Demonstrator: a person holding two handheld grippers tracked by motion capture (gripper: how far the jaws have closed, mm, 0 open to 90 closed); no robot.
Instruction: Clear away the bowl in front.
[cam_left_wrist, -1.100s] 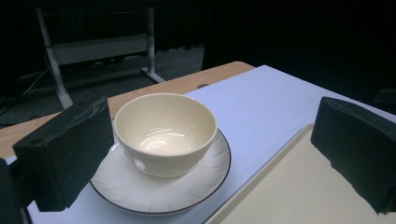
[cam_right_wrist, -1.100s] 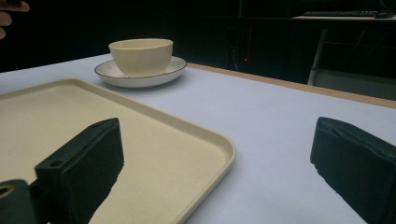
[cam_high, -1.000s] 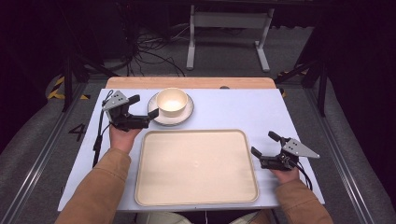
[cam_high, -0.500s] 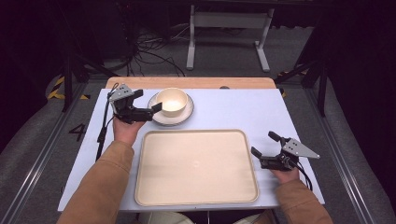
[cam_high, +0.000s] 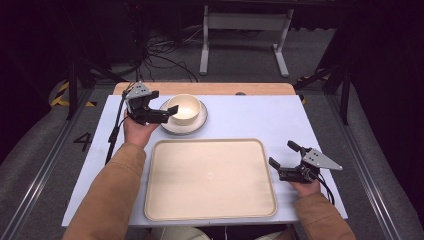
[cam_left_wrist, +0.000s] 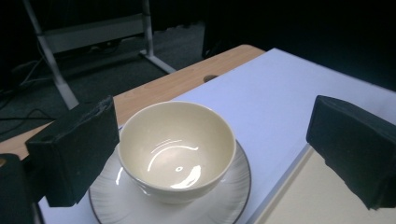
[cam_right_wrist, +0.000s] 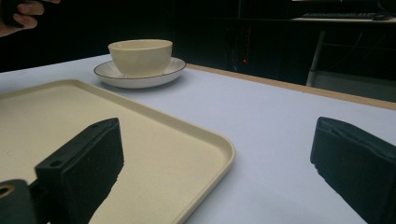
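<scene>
Left gripper view, bowl (cam_left_wrist: 176, 148) between open tongs (cam_left_wrist: 210, 149)

A cream bowl (cam_high: 184, 108) sits on a white plate (cam_high: 183, 125) at the back of the counter (cam_high: 250, 117). The left gripper (cam_high: 170, 111) is right at the bowl's left side, and its jaws have just been closing a little around it. A big empty tray (cam_high: 210, 179) lies in front. The right gripper (cam_high: 281, 154) rests open near the tray's right edge.
</scene>
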